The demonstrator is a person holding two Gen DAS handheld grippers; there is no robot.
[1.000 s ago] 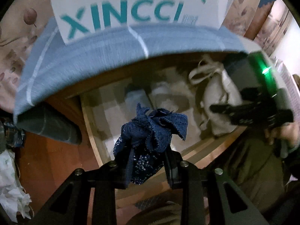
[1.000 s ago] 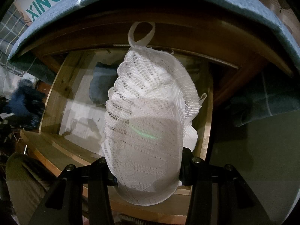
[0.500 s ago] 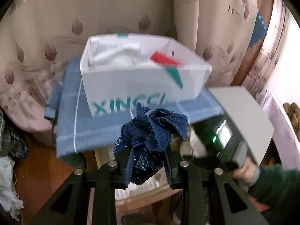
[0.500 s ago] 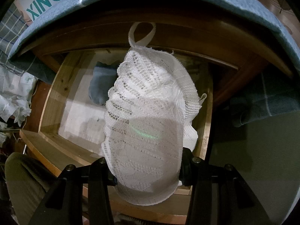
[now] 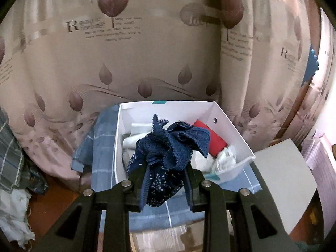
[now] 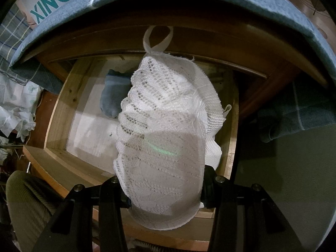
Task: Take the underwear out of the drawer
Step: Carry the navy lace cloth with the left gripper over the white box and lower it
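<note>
Here, before a leaf-print curtain (image 5: 147, 52), the left gripper (image 5: 166, 180) clamps navy lace underwear (image 5: 168, 153) over a white box (image 5: 231, 126); the right gripper (image 6: 166, 191) pinches white lace underwear (image 6: 163, 136) above the open wooden drawer (image 6: 63, 105).

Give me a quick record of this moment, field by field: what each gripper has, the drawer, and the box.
left gripper: shut on blue underwear, held over the white box
right gripper: shut on white lace underwear, held over the drawer
drawer: open, wooden, pale liner; a blue garment lies at the back
white box: open, on a blue cloth; holds a red item and white items
backdrop: leaf-print curtain
</note>
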